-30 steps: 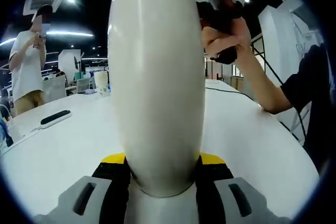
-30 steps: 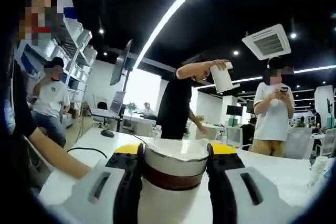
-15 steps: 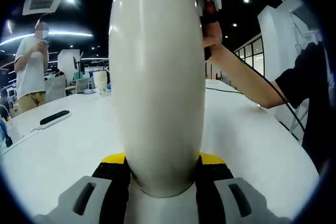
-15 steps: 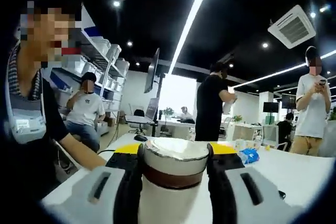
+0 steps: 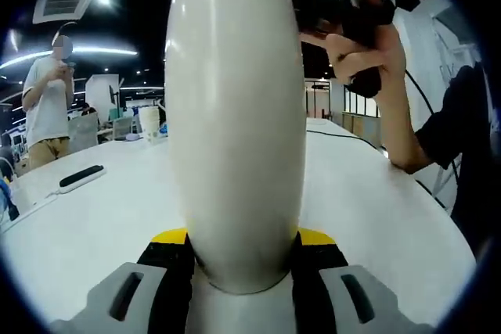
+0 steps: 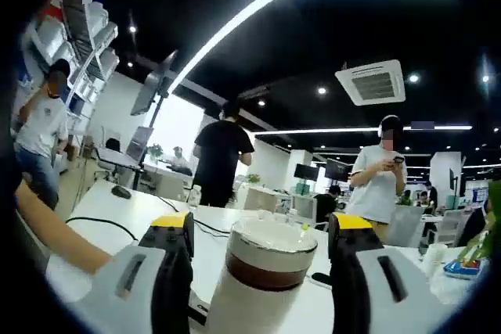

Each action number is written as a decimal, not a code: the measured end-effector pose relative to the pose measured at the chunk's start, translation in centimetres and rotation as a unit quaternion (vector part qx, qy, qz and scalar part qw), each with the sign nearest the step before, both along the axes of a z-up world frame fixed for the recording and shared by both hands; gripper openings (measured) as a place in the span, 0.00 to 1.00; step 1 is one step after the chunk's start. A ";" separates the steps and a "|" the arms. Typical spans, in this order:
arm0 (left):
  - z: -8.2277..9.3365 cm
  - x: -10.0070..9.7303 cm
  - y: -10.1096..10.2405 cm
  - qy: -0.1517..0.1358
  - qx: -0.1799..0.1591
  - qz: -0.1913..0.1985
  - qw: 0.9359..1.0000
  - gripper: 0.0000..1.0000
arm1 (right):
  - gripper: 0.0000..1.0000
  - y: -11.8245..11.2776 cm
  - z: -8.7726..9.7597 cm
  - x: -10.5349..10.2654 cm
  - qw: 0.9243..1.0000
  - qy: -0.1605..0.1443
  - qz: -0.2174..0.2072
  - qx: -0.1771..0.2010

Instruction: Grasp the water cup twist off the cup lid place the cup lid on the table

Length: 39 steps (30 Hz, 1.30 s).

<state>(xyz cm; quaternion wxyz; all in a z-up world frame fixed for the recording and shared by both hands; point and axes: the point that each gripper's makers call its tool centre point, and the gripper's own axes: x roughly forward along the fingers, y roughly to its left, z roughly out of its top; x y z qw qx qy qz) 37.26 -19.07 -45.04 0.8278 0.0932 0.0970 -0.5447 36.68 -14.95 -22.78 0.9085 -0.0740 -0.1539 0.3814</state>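
1 cup (image 5: 235, 123), 1 lid (image 6: 270, 249), 2 claws (image 5: 239, 244) (image 6: 262, 228)

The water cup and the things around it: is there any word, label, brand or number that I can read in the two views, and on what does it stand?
None can be read.
The water cup is plain white, with no print, in the left gripper view.
The cup lid shows a brown band and no lettering.
The screens in the background of the right gripper view are too small and blurred to read.
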 end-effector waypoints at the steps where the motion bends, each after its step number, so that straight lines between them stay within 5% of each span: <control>1: 0.0 0.0 0.0 0.000 0.000 0.000 1.000 0.50 | 0.69 -0.2 0.3 0.1 1.000 0.003 -0.007 0.011; 7: 0.0 0.0 0.0 0.000 0.000 0.002 1.000 0.50 | 0.62 -0.5 0.3 0.7 0.999 0.028 -0.010 0.031; 15: 0.0 0.1 0.0 0.000 0.000 0.005 1.000 0.50 | 0.49 -0.5 -0.5 1.2 0.999 0.033 -0.017 0.011; 22: 0.0 0.5 0.2 0.002 -0.001 0.007 1.000 0.50 | 0.49 0.2 -0.4 1.2 0.997 0.036 0.061 0.014; 26: 0.0 0.5 0.2 0.002 -0.001 0.004 1.000 0.50 | 0.49 0.2 -0.4 1.0 0.989 0.046 0.137 0.015; 34: 0.1 0.9 0.2 0.002 -0.001 -0.004 1.000 0.50 | 0.48 0.1 -0.6 0.3 0.962 0.078 0.261 0.018; 39: 0.2 0.2 -0.1 0.001 -0.001 0.000 1.000 0.50 | 0.48 0.4 -0.6 -0.3 0.951 0.052 0.303 -0.012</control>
